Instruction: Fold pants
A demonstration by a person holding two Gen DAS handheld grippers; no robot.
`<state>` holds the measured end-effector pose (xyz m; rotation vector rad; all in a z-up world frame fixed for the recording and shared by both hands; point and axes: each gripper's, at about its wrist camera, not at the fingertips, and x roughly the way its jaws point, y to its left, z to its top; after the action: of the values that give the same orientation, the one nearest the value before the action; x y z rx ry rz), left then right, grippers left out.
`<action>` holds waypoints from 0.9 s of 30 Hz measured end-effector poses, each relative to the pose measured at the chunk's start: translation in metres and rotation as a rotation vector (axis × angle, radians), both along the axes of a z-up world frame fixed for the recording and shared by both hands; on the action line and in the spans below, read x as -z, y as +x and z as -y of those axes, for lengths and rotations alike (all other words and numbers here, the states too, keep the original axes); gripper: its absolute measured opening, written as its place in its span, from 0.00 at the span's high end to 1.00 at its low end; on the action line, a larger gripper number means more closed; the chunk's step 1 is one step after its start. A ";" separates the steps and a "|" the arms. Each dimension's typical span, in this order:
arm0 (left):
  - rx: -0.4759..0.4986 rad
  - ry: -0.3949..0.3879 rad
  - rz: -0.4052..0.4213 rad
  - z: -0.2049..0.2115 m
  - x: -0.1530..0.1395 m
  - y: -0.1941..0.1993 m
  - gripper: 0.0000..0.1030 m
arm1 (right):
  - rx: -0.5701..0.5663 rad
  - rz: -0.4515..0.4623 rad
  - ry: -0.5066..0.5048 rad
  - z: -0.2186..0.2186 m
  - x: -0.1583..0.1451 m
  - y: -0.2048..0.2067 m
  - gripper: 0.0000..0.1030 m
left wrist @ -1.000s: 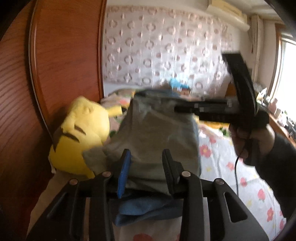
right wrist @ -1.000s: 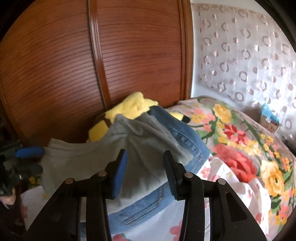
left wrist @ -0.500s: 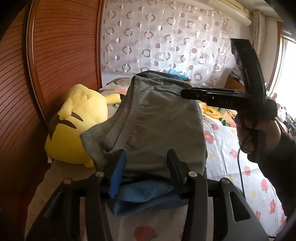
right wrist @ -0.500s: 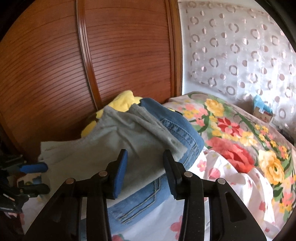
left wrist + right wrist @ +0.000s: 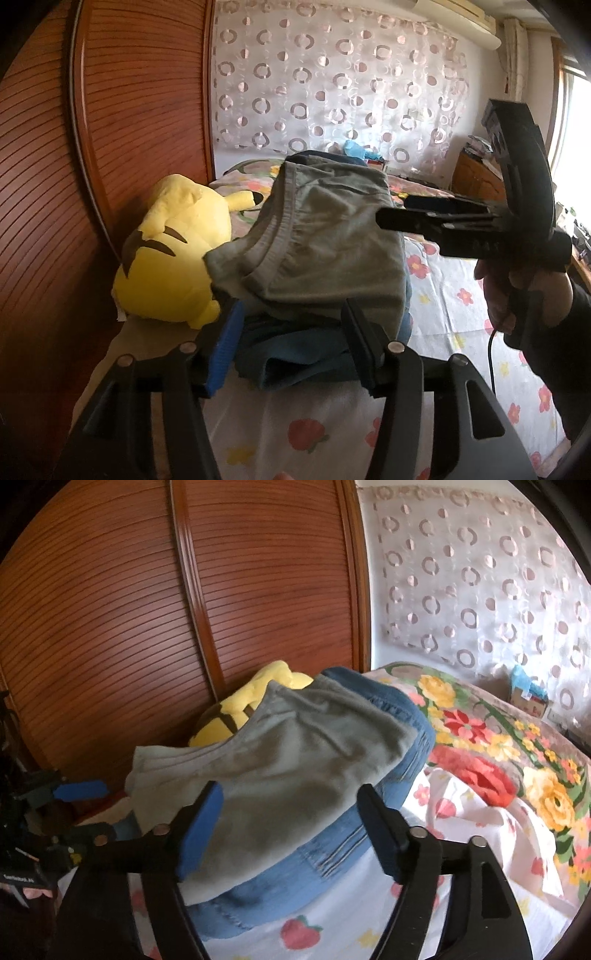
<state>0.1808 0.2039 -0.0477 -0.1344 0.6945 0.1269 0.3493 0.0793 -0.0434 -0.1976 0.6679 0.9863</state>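
Note:
Folded grey-green pants lie on top of folded blue jeans in a stack on the bed; in the right wrist view the grey pants cover the jeans. My left gripper is open, its fingers on either side of the stack's near end, holding nothing. My right gripper is open at the stack's side, empty; it also shows in the left wrist view, held by a hand beside the pile. The left gripper shows at the left edge of the right wrist view.
A yellow plush toy lies against the wooden headboard left of the stack. The floral bed sheet spreads to the right. A patterned curtain hangs behind, with a small blue item at the bed's far edge.
Both grippers have drawn back slightly from the stack and stay open. The grey pants have settled flat on the jeans.

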 end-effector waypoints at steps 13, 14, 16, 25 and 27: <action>-0.029 0.043 0.071 0.002 -0.018 -0.025 0.47 | 0.043 0.038 0.024 0.014 -0.014 -0.031 0.10; -0.035 0.052 0.075 0.002 -0.020 -0.027 0.47 | 0.041 0.038 0.031 0.016 -0.015 -0.034 0.10; -0.037 0.064 0.081 0.004 -0.022 -0.029 0.47 | 0.045 0.044 0.037 0.019 -0.018 -0.040 0.10; -0.024 0.068 0.106 0.014 -0.029 -0.043 0.45 | 0.064 0.058 0.049 0.031 -0.026 -0.071 0.10; -0.031 0.081 0.107 0.017 -0.030 -0.046 0.45 | 0.073 0.067 0.047 0.035 -0.029 -0.079 0.10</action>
<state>0.1343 0.1872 -0.0179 -0.0743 0.5802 0.1764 0.2701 0.0439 -0.0144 -0.1631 0.5862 0.9208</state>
